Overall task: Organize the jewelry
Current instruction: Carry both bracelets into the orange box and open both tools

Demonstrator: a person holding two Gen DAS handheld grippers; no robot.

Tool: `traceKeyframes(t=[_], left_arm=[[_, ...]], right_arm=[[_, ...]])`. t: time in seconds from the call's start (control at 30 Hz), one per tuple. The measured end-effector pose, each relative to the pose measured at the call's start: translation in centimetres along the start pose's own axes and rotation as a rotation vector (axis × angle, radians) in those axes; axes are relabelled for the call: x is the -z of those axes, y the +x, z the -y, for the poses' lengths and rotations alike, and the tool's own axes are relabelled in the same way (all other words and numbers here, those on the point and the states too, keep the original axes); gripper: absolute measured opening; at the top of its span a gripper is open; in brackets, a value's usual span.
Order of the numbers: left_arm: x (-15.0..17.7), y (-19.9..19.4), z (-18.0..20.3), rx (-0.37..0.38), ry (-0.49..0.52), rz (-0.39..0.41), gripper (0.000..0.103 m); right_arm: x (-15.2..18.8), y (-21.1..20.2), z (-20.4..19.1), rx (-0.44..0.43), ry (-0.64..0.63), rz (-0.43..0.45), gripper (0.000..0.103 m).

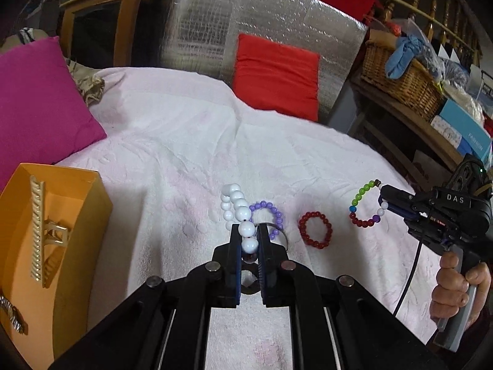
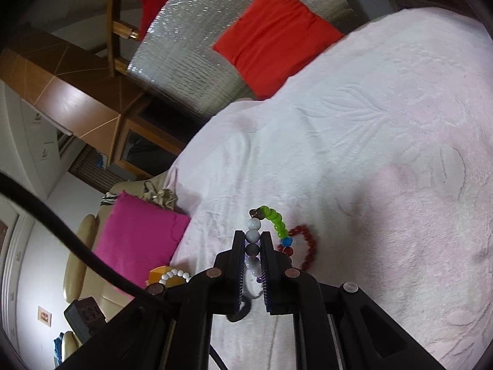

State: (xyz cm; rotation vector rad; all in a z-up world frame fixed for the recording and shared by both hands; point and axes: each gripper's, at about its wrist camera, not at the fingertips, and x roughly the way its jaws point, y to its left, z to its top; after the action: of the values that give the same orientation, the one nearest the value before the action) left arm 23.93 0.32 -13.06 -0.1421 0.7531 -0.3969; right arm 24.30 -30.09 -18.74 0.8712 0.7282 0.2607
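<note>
My left gripper (image 1: 248,231) is shut on a white bead bracelet (image 1: 237,203), which stands up out of the jaws above the white bedspread (image 1: 172,141). Behind it lie a purple bead bracelet (image 1: 271,212) and a red bead bracelet (image 1: 315,229). At the right, my right gripper (image 1: 383,199), held by a hand (image 1: 456,289), is shut on a multicoloured bead bracelet (image 1: 362,205) lifted off the cloth. In the right wrist view the right gripper (image 2: 253,240) pinches the pale beads of the multicoloured bracelet (image 2: 275,220), with the red bracelet (image 2: 308,246) below it. An orange box (image 1: 74,215) sits at left.
The orange box holds a gold hair claw (image 1: 41,231) and a metal watch (image 1: 12,314). A magenta cushion (image 1: 40,98) lies at left and a red cushion (image 1: 275,74) leans at the back. A wicker basket (image 1: 400,77) and boxes crowd a shelf at right.
</note>
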Motion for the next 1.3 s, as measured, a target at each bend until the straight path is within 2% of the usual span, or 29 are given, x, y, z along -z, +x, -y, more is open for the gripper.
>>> traceKeyframes(t=[0.2, 0.5, 0.7, 0.87, 1.07, 1.3], left_arm=[[0.3, -2.0, -0.5, -0.041, -0.018, 0.06, 0.009], [1.1, -5.5, -3.1, -0.151, -0.054, 0.13, 0.009], [2.2, -9.9, -7.4, -0.293, -0.121, 0.192, 0.009], [4.8, -13.5, -11.5, -0.431, -0.183, 0.216, 0.009], [7.6, -14.7, -15.5, -0.516, -0.255, 0.137, 0.009], [9.2, -13.5, -18.2, -0.533, -0.364, 0.018, 0.009]], right_arm=[[1.1, 0.0, -2.5, -0.053, -0.051, 0.003, 0.011], [3.5, 2.3, -7.0, -0.116, -0.134, -0.053, 0.011], [6.8, 5.1, -10.9, -0.177, -0.197, -0.118, 0.011], [10.2, 7.8, -14.4, -0.243, -0.255, -0.176, 0.011], [15.3, 11.7, -18.4, -0.309, -0.329, -0.282, 0.011], [20.7, 14.8, -21.3, -0.329, -0.407, -0.385, 0.011]])
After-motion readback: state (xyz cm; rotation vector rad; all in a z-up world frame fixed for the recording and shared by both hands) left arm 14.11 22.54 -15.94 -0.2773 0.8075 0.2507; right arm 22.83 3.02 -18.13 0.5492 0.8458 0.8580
